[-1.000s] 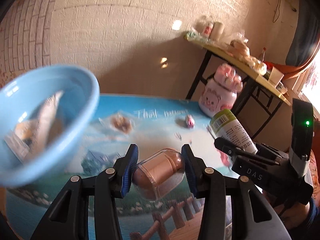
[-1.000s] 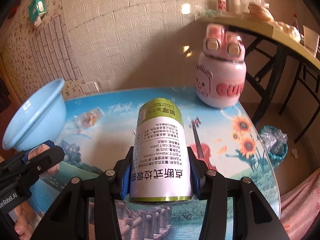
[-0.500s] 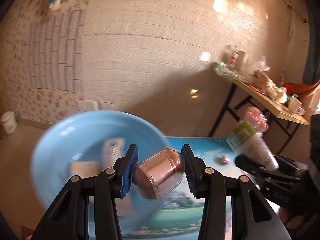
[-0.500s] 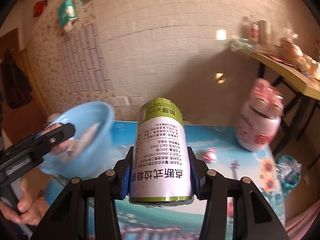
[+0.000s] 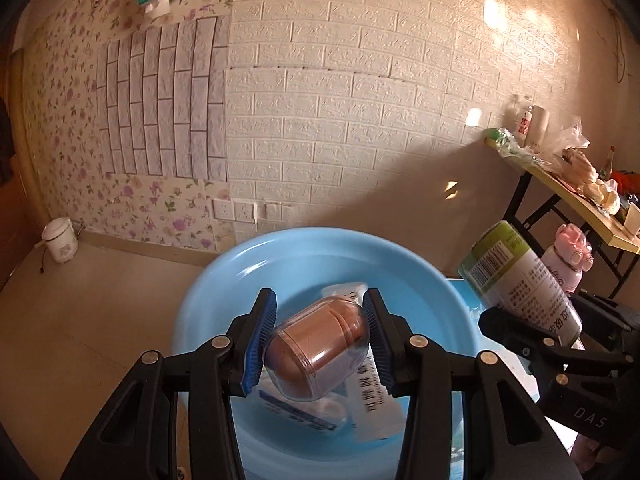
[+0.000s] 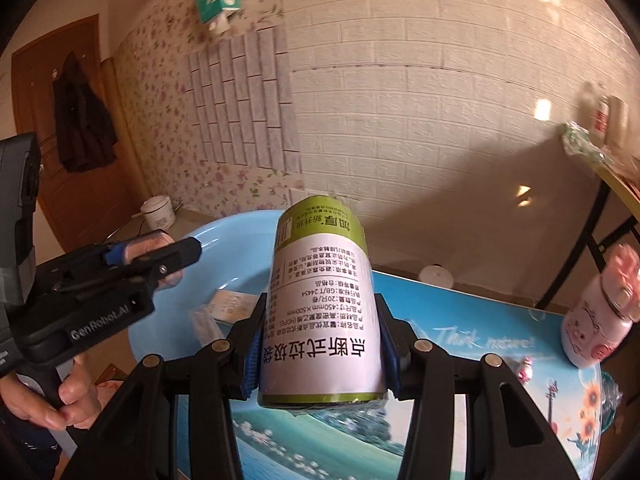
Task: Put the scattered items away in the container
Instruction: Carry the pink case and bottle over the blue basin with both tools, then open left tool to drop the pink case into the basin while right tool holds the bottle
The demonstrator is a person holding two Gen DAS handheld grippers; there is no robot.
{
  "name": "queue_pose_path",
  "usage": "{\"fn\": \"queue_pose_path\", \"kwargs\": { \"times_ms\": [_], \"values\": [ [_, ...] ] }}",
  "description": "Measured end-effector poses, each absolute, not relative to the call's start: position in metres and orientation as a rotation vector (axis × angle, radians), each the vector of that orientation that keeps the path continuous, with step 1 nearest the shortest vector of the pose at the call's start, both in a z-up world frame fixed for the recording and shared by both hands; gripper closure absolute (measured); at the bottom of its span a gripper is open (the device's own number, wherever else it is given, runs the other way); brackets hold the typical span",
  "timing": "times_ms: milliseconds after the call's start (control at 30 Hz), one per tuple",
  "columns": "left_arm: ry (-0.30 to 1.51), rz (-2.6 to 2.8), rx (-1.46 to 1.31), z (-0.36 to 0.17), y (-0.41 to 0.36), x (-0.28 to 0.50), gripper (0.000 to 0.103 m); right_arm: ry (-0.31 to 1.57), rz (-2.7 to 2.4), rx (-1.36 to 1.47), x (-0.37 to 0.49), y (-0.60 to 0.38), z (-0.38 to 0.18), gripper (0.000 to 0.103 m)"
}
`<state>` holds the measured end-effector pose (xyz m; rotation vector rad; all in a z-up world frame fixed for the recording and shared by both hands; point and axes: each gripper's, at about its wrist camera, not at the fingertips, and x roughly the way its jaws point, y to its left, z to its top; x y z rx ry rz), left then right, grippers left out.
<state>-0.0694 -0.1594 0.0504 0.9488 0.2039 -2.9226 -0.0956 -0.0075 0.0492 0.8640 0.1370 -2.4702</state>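
My left gripper (image 5: 320,336) is shut on a clear capsule with a brown core (image 5: 316,354) and holds it above the light blue basin (image 5: 248,264). White packets (image 5: 372,396) lie inside the basin. My right gripper (image 6: 320,344) is shut on a green and white roll with printed text (image 6: 320,312). That roll hangs just right of the basin (image 6: 240,248), over the table's near left part. In the left wrist view the roll (image 5: 520,280) and right gripper show at the right. In the right wrist view the left gripper (image 6: 160,252) shows at the left.
The picture-printed table (image 6: 480,360) carries a pink bear-shaped bottle (image 6: 596,320) at the right and a small pink item (image 6: 526,370). A side table (image 5: 568,188) with clutter stands by the brick wall. A white pot (image 5: 60,240) sits on the floor at the left. A hand (image 6: 60,400) grips the left handle.
Both grippers have swung left and risen with their loads. The capsule went from above the table to above the basin, and the roll came up beside the basin.
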Motion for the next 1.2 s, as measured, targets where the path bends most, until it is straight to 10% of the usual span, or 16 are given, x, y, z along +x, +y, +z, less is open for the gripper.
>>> {"fn": "queue_pose_path", "kwargs": {
  "times_ms": [433,600,1200],
  "values": [
    [0.245,-2.883,1.010,0.030,-0.188,-0.080,0.060,0.190,-2.424,0.942,-0.109,-0.045,0.029,0.055],
    [0.220,-2.881,0.964,0.033,-0.189,-0.076,0.027,0.192,-2.428,0.965,-0.111,-0.046,0.021,0.055],
    [0.221,-2.856,0.911,0.039,-0.205,-0.063,0.014,0.184,-2.425,0.980,-0.114,-0.049,0.018,0.055]
  ]
}}
